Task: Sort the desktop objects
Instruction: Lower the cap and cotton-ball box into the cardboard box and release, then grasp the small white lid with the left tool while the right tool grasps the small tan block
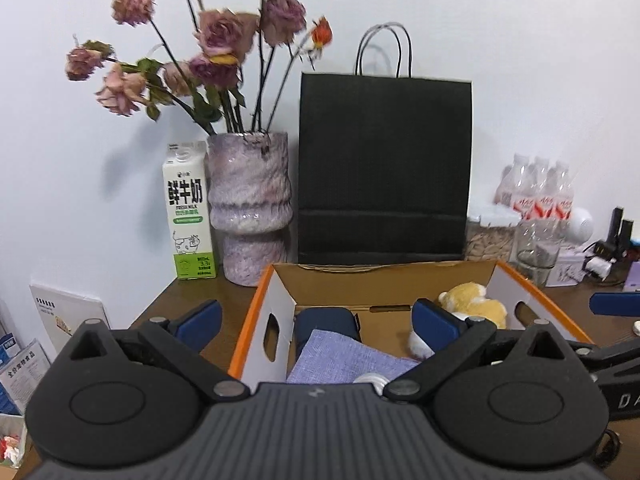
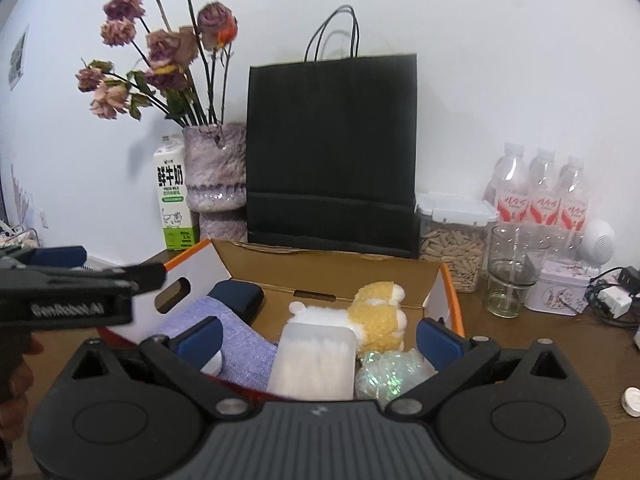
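Note:
An open cardboard box with orange rims (image 1: 262, 304) (image 2: 436, 296) stands on the brown desk. Inside lie a yellow-and-white plush toy (image 2: 376, 316) (image 1: 476, 302), a lilac cloth (image 2: 244, 344) (image 1: 344, 356), a dark blue case (image 2: 238, 294) (image 1: 324, 318), a clear tub of cotton swabs (image 2: 312, 358) and a crumpled iridescent wrapper (image 2: 384, 376). My left gripper (image 1: 318, 320) is open and empty over the box's left end; it also shows in the right wrist view (image 2: 76, 264). My right gripper (image 2: 318, 338) is open and empty above the box's near side.
Behind the box stand a black paper bag (image 1: 384, 168), a vase of dried roses (image 1: 250, 208) and a milk carton (image 1: 188, 212). To the right are a seed jar (image 2: 452, 240), a glass (image 2: 508, 276), water bottles (image 2: 540, 196), a tin (image 2: 560, 292) and a charger (image 2: 616, 300).

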Demonstrator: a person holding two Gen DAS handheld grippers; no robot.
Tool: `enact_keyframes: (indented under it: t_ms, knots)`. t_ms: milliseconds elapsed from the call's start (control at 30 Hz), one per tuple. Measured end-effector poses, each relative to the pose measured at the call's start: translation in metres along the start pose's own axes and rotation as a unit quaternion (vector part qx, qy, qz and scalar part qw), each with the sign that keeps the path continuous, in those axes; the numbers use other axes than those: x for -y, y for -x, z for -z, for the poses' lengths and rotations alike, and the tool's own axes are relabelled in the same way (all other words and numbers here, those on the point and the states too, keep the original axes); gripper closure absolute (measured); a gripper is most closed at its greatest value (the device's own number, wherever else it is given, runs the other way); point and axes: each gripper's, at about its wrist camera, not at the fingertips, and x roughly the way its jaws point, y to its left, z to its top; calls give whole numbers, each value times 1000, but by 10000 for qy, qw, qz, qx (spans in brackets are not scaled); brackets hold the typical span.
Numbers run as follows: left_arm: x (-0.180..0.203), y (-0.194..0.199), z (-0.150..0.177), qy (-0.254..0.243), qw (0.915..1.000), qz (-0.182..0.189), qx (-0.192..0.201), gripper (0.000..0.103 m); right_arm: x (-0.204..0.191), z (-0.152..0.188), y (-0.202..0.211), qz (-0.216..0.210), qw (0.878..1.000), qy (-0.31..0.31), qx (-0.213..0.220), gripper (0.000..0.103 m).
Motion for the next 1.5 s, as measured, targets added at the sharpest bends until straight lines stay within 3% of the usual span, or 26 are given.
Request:
enact_keyframes:
  t_ms: [300, 733, 933, 1100, 1233, 1367, 1500]
  knots:
    - [-26, 40, 31, -182, 9994, -167, -238, 0, 7, 32, 46, 68, 9998, 108, -162, 0]
    - [-55, 59, 85, -88, 9927, -380, -1140, 0, 14, 96, 65, 211, 9930, -99, -1162, 0]
    - [-54, 60, 87, -100, 9930, -278, -1140, 0, 10, 99, 68, 19, 9935, -203, -1124, 20]
    - [-52, 58, 91, -122, 9928, -191, -1172, 0, 6, 99, 57, -109, 9920, -216, -1238, 57]
    - [-52, 55, 93, -105, 9924, -183, -1215, 0, 4, 102, 46, -19, 9911, -124, -1325, 65]
    - [-52, 52, 94, -104, 9918, -138, -1263, 1, 2, 106, 45, 30, 9921, -1, -1258, 83]
    - [-50, 49, 95, -129, 9914, -108, -1301, 14, 2, 108, 46, 29, 9930, 55, -1181, 83]
